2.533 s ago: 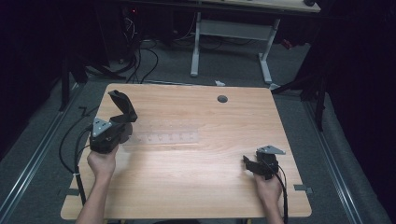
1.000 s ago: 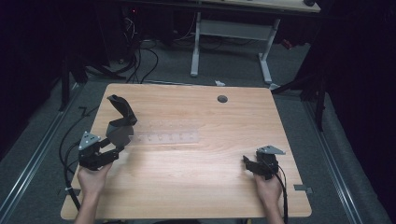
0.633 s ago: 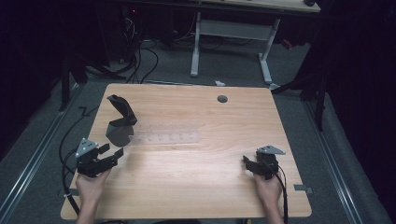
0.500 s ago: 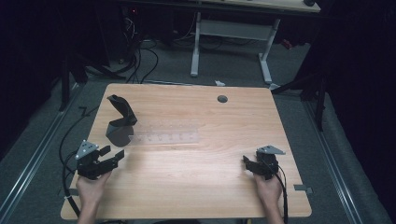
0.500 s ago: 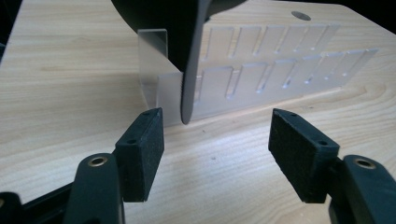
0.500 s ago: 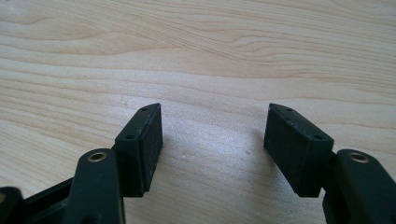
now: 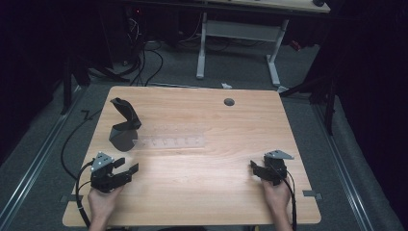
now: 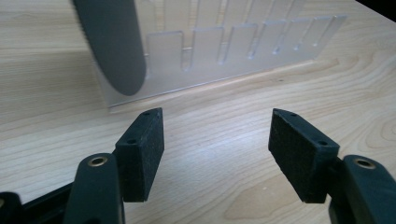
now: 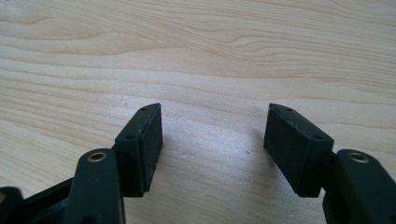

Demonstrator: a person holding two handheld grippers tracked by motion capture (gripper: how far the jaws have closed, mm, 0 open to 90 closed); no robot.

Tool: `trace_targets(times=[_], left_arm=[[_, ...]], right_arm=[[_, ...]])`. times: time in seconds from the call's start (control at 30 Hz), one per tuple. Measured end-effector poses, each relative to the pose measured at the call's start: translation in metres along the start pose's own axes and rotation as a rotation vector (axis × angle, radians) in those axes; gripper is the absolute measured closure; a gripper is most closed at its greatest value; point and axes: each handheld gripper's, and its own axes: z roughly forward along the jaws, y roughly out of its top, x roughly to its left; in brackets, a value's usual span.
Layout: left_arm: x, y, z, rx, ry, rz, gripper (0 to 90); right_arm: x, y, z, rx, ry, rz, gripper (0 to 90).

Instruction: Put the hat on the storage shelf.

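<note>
Below rack, left gripper withdrew.

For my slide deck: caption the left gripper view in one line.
Open left tongs hover over the wooden table, facing a clear slotted rack with a dark grey piece leaning at its end.

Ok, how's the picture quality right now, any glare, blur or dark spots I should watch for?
High view: table evenly lit, surroundings nearly black, clear rack faint against the wood. Left gripper view: dark stand close and blurred, soft sheen on the wood by the left claw. Right gripper view: sharp, right claw casts light shadows.
</note>
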Motion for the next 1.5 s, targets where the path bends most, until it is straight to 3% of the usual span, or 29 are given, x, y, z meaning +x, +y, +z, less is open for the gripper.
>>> trace_targets(times=[0.33, 0.73, 0.97, 1.1, 1.27, 1.5], left_arm=[[-0.013, -0.012, 0.010, 0.052, -0.054, 0.005, 36.2], [-0.025, -0.031, 0.026, 0.100, -0.082, 0.053, 37.3], [-0.026, -0.039, 0.035, 0.124, -0.074, 0.093, 37.6], [-0.026, -0.043, 0.039, 0.114, -0.068, 0.113, 38.8], [-0.025, -0.050, 0.046, 0.121, -0.038, 0.149, 39.1], [-0.025, -0.065, 0.053, 0.171, -0.008, 0.233, 35.8]], right_arm=[[0.000, 0.000, 0.000, -0.001, -0.001, -0.003, 37.5], [0.000, 0.000, 0.000, 0.000, -0.002, -0.001, 37.4], [0.001, -0.001, -0.001, 0.000, -0.005, 0.001, 37.1], [0.001, -0.001, -0.001, 0.000, -0.005, 0.001, 37.1], [0.001, -0.001, -0.001, 0.000, -0.005, 0.000, 37.0], [0.001, -0.001, -0.001, 0.000, -0.005, 0.000, 37.0]])
